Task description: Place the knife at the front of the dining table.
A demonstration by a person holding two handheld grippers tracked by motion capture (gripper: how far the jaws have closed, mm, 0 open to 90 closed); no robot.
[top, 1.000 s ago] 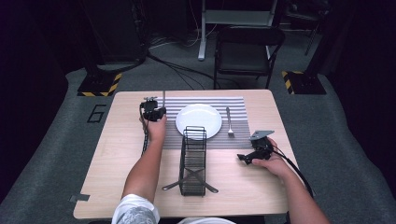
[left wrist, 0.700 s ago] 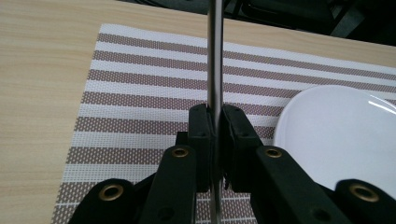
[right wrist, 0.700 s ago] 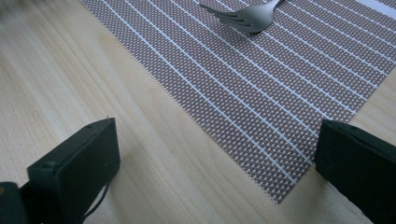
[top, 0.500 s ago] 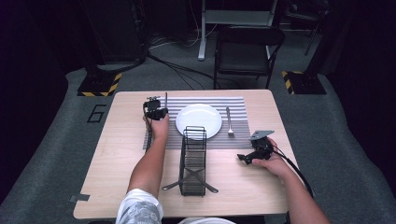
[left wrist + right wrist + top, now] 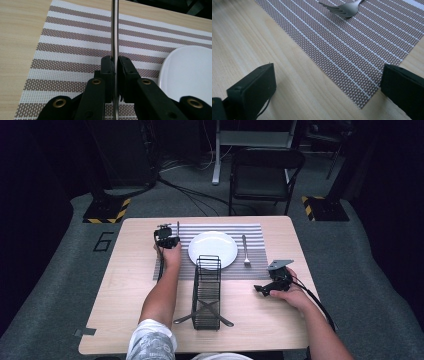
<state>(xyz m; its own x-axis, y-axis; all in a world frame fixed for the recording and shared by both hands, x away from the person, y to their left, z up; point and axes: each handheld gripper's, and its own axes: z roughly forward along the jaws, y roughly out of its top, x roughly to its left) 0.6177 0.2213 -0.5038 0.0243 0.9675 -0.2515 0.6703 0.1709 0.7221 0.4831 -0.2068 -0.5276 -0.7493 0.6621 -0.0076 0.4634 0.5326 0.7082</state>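
Gripping a thin metal knife (image 5: 114, 32) edge-on, the left gripper (image 5: 114, 62) has its jaws pressed tight on the blade, which rises out of the top of the left gripper view. We see the same utensil in the high view standing upright above the left gripper (image 5: 167, 239), over the left edge of the striped placemat (image 5: 260, 232), just left of the white plate (image 5: 212, 249). Its handle end is hidden below the jaws.

We find the right gripper (image 5: 327, 87) with jaws wide apart and nothing between them, hovering at the near right corner of the placemat (image 5: 352, 47); a fork (image 5: 343, 8) lies beyond, its handle cut off. In the high view, the fork (image 5: 245, 251) lies right of the plate, and a black wire rack (image 5: 207, 292) stands near the person on the wooden table (image 5: 120, 285), with two utensils crossed at its near end.

We read a "6" marked on the floor (image 5: 102, 241), left of the table. No brand is legible.
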